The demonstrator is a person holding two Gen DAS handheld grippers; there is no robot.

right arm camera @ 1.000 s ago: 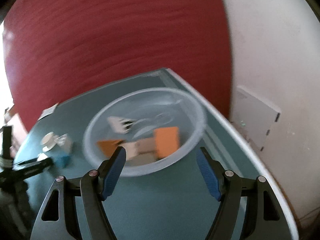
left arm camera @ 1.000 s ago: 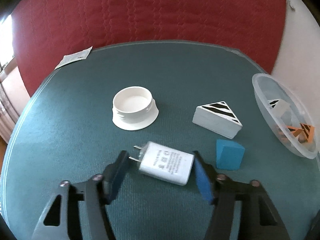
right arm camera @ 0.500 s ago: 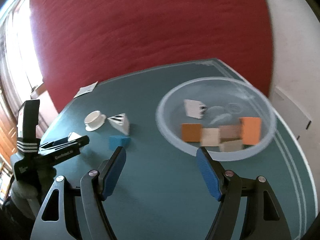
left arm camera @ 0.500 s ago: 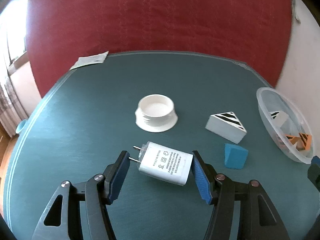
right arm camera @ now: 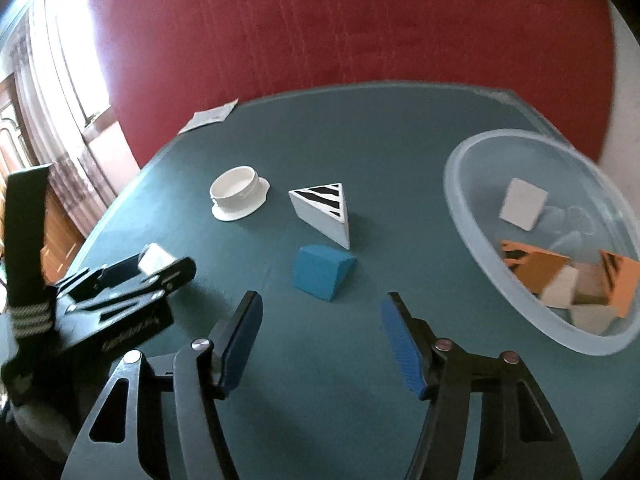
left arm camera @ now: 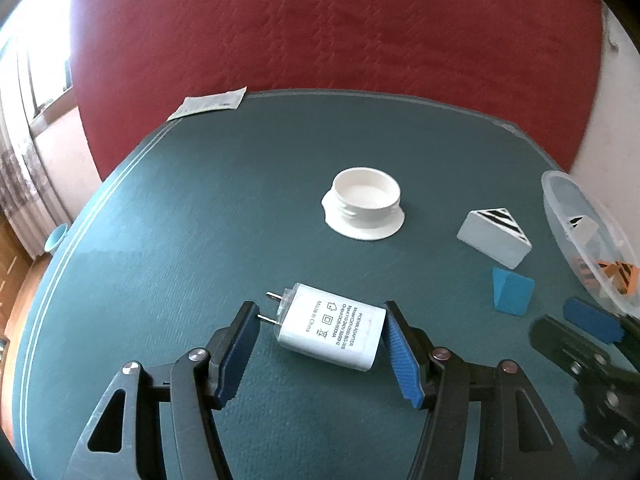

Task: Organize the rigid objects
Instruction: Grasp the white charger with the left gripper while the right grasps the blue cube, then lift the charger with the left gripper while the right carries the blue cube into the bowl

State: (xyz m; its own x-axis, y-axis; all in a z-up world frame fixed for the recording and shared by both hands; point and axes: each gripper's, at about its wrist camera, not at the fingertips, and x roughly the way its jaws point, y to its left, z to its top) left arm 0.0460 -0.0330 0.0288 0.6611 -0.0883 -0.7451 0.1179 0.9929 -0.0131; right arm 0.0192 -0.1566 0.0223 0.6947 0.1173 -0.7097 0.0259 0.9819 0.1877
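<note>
The white charger (left arm camera: 332,332) sits clamped between the blue pads of my left gripper (left arm camera: 320,344), prongs pointing left, lifted over the green table (left arm camera: 200,220). Beyond it stands a white jar lid (left arm camera: 366,204), and to the right a striped white wedge (left arm camera: 494,236) with a blue block (left arm camera: 512,290) just in front of it. My right gripper (right arm camera: 320,340) hangs spread wide with nothing between its pads, pointed at the blue block. At the table's right edge is a clear plastic bowl (right arm camera: 460,204) holding orange and pale blocks (right arm camera: 560,276). A slip of paper (left arm camera: 208,104) lies at the far edge, against the red cushion (left arm camera: 320,32).
</note>
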